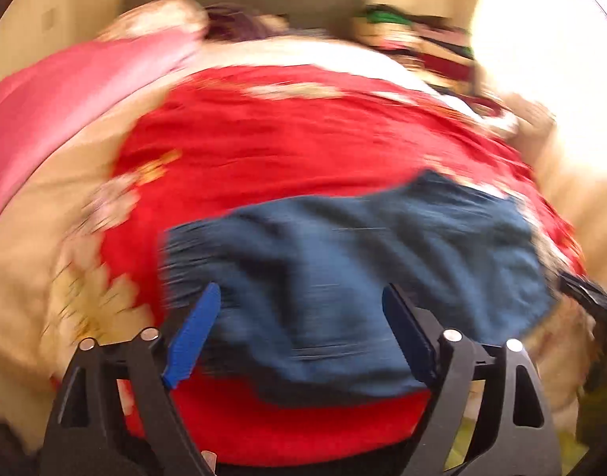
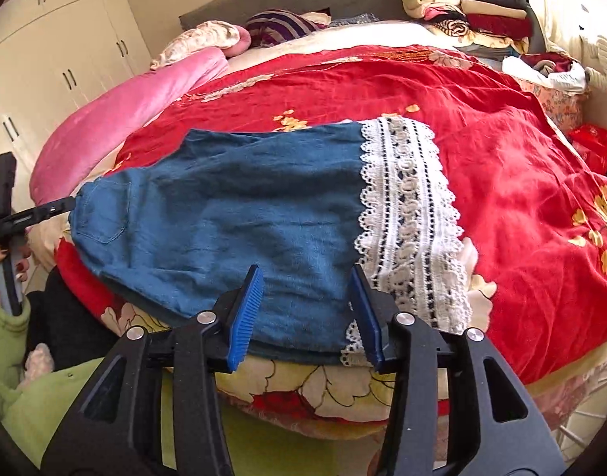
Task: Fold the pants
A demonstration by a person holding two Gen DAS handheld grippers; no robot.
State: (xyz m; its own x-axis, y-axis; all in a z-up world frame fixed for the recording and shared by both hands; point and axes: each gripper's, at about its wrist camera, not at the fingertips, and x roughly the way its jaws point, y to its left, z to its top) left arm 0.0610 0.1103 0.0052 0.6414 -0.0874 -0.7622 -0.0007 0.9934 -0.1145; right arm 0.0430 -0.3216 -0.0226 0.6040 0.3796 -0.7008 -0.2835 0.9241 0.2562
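Left view motion-blurred; right sharp; window glare upper right.

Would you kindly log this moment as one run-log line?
task: fold pants | pants: flat on red bedspread, lace cuff rightward | left gripper: open, view blurred | right gripper: open above near edge

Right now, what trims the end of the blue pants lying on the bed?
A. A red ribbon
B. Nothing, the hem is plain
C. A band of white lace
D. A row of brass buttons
C: in the right wrist view the blue denim pants end in a wide white lace band, spread on the red bedspread.
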